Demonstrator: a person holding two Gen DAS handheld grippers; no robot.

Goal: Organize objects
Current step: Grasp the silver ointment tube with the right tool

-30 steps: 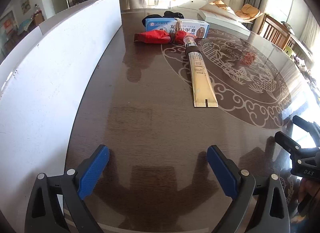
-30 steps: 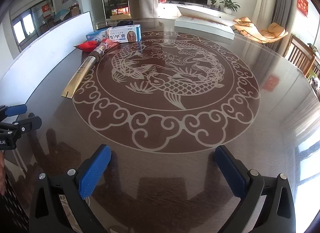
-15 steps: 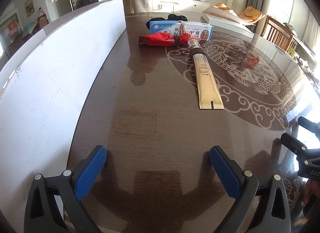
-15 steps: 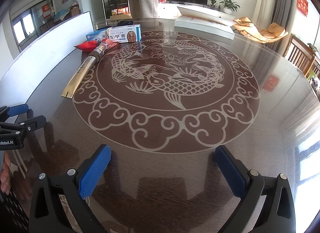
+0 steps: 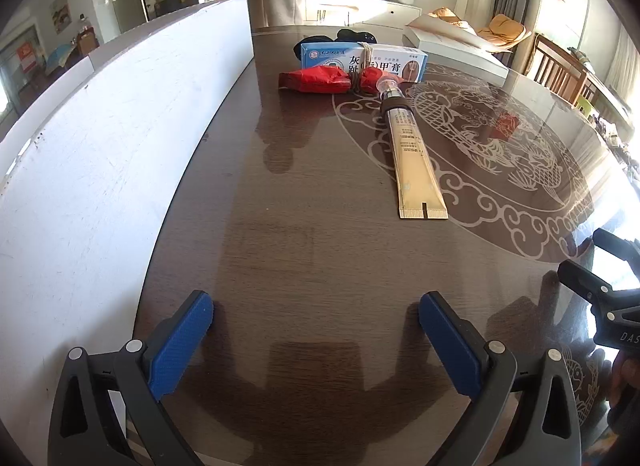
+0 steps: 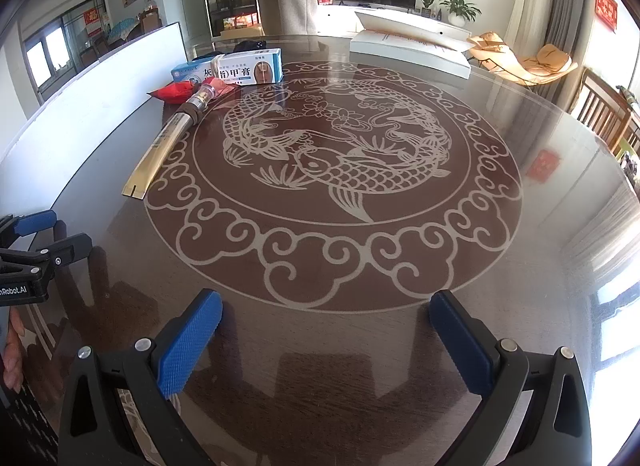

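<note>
Left wrist view: left hand-held gripper (image 5: 316, 330) spread wide above the table (image 5: 304, 234), right hand-held gripper (image 6: 326, 326) likewise, both empty.

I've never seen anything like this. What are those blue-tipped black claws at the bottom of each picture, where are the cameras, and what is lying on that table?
The claws are hand-held grippers; a person holds one in each hand, and no robot is there. Each gripper carries a wide-angle camera that looks forward along its two fingers. One picture comes from the left gripper, the other from the right gripper. Both are open and hold nothing. They hover over a dark round table with a pale fish pattern. At its far side lie a long gold tube, a red packet and a blue-and-white medicine box. A white board stands along the left edge. Someone stands behind the table.
</note>
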